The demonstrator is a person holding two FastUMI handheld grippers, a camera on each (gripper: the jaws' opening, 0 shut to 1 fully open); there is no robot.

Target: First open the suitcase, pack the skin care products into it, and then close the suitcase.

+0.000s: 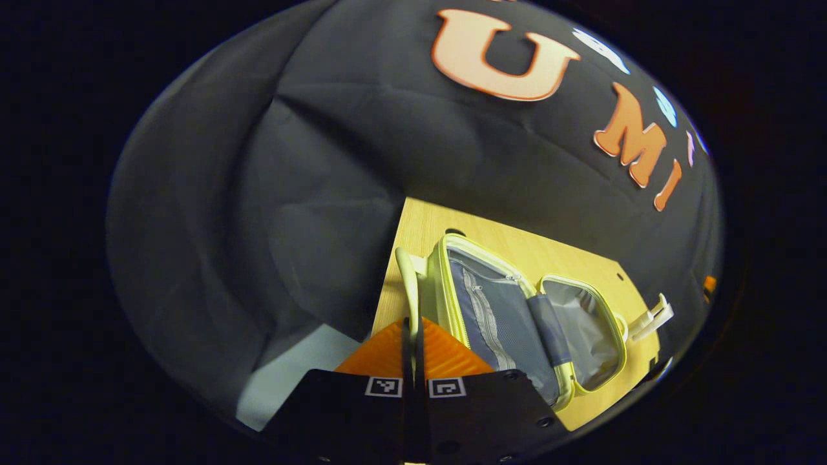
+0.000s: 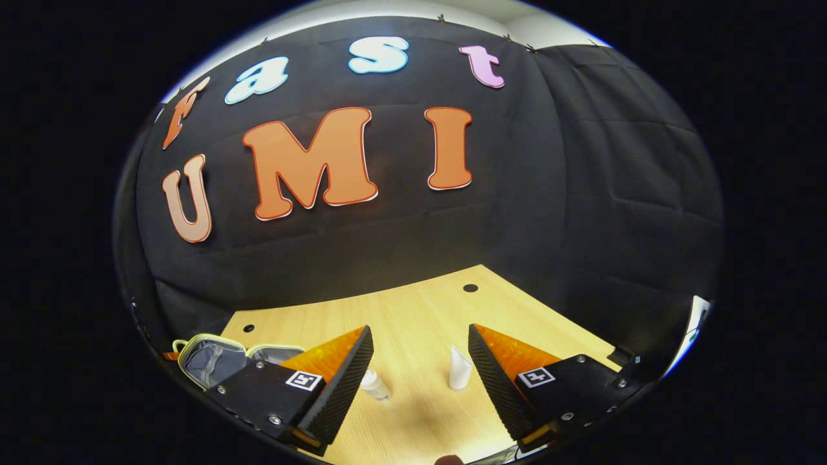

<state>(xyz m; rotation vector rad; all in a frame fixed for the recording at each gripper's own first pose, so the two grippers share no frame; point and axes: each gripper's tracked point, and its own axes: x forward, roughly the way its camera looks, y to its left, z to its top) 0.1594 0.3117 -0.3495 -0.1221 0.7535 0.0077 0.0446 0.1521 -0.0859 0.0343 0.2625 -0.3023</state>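
The pale yellow suitcase [image 1: 452, 284] lies open on the wooden table [image 1: 555, 255], its grey lining and zip pocket facing up and its lid [image 1: 585, 323] folded to the right. My left gripper [image 1: 413, 323] is shut just in front of the case's curved handle [image 1: 406, 274]; I cannot tell whether it touches the handle. My right gripper [image 2: 420, 327] is open above the table. Between its fingers stand a small clear bottle [image 2: 375, 385] and a white tube [image 2: 459, 368]. The open suitcase [image 2: 213, 361] lies to its left.
A white pronged part [image 1: 652, 316] sticks out at the suitcase's right end. The table's left edge [image 1: 387, 284] drops to a pale floor [image 1: 291, 374]. Small dark holes [image 2: 470, 288] mark the tabletop. The black cloth wall closes off the back.
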